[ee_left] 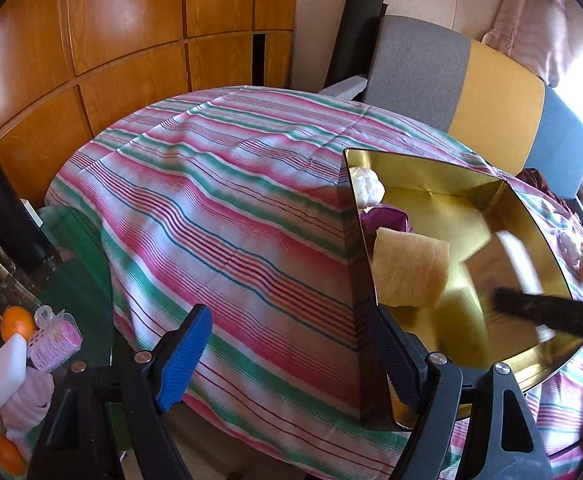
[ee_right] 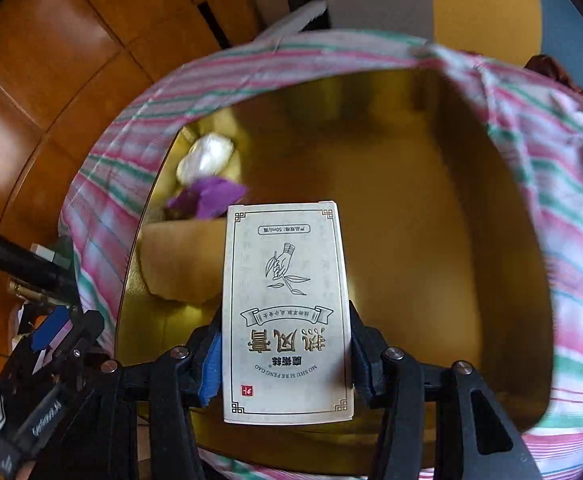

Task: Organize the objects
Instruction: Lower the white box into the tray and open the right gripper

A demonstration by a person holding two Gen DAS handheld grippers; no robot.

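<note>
A gold metal tin (ee_left: 487, 200) sits on the striped cloth at the right; it also fills the right wrist view (ee_right: 431, 220). Inside lie a tan sponge (ee_left: 409, 266), a purple item (ee_left: 385, 220) and a white crumpled item (ee_left: 365, 186). My left gripper (ee_left: 287, 356) is open over the cloth, its right finger (ee_left: 391, 354) at the tin's near left wall. My right gripper (ee_right: 285, 356) is shut on a white printed carton (ee_right: 287, 312), held above the tin's inside. The sponge (ee_right: 179, 260), purple item (ee_right: 211, 194) and white item (ee_right: 207, 158) lie left of the carton.
The striped cloth (ee_left: 219, 208) covers a table. At lower left lie oranges (ee_left: 17, 322), pink hair rollers (ee_left: 53, 340) and a white bottle (ee_left: 3, 372). Wooden cabinets (ee_left: 123, 32) stand behind; a grey, yellow and blue seat back (ee_left: 491, 96) stands right.
</note>
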